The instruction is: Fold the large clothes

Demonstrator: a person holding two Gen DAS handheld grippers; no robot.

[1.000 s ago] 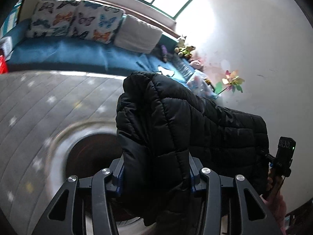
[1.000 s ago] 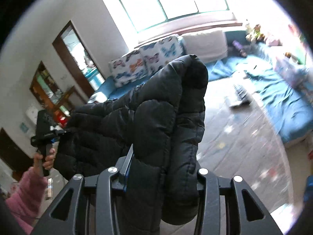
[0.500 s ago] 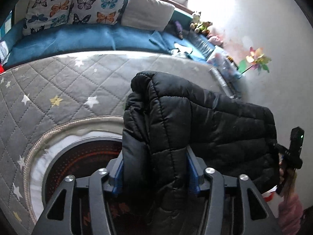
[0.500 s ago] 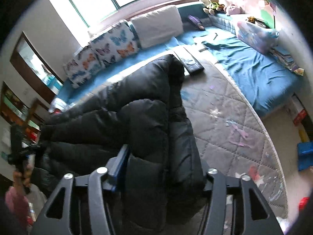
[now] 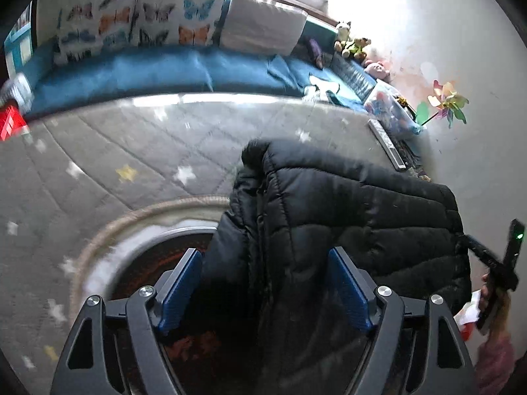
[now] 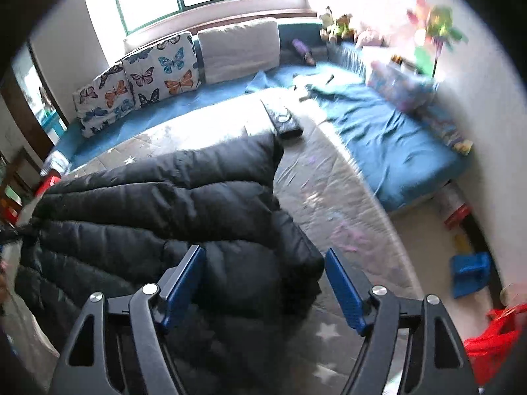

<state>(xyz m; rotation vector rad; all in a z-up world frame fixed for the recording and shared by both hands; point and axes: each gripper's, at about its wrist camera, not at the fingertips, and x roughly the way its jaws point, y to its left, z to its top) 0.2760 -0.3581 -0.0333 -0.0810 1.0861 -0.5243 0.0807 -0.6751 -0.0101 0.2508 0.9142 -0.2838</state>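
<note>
Black quilted puffer jacket (image 5: 329, 217), one, laid on a grey star-patterned quilt (image 5: 138, 151).
It is flanked by two opening grippers, left gripper (image 5: 265, 288) and right gripper (image 6: 265, 283), fingers released.

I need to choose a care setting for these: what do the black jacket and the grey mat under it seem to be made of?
Black jacket: probably a synthetic shell such as nylon or polyester, slightly glossy, stitched into puffy padded channels; the filling cannot be told. Grey mat: looks like quilted fabric, matt, with diamond stitching and printed stars; the fibre cannot be told.
</note>
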